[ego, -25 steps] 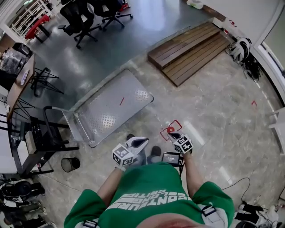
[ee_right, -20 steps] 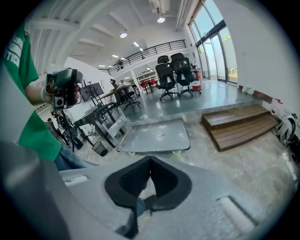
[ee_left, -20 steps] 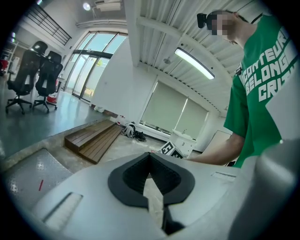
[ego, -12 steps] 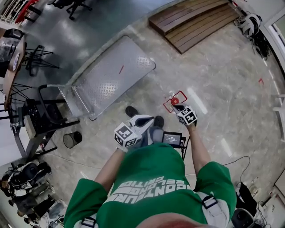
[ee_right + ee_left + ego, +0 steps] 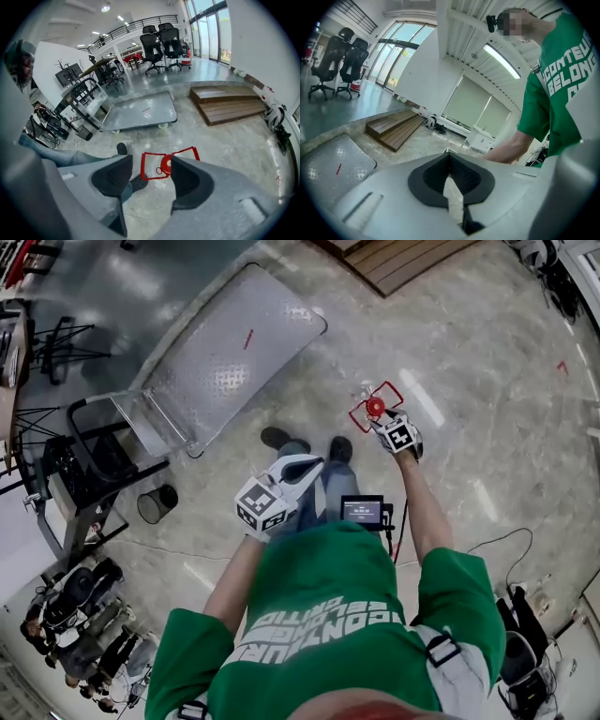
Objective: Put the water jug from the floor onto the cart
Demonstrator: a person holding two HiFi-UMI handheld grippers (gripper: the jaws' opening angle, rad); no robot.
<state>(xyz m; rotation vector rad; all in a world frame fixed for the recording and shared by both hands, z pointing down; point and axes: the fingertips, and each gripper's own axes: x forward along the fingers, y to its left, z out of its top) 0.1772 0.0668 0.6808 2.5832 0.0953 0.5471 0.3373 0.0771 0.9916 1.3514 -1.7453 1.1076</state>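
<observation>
- One water jug [image 5: 376, 407], clear-bodied with red cap and red handle frame, upright on the pale stone floor [image 5: 487, 381], not on the cart.
- Just above the jug, right gripper [image 5: 151, 174], tilted steeply down toward it. Jaws spread, just been opening, pads pressing on nothing. Red cap and handle frame showing through the gap, lower down. Contact with the jug not discernible.
- Just beside the jug, on its cart side, two dark shoes [image 5: 340, 448] of the person.
- Farther from the jug than the shoes, at the person's waist, left gripper [image 5: 451, 185]. Jaws pressed together, nothing of the jug between them, only a pale sliver along the seam.
- Well apart from the jug, past the shoes, cart [image 5: 234, 343] with a flat diamond-plate metal deck and a short red mark on it. Tubular handle [image 5: 94, 432] upright at the end farther from the jug.
- Near that handle, well apart from the jug, small black wire bin [image 5: 157, 504].
- Beyond the jug on the side away from the person, well apart, wooden step platform [image 5: 229, 105].
- Farthest from the jug, past the cart, black office chairs [image 5: 161, 37].
</observation>
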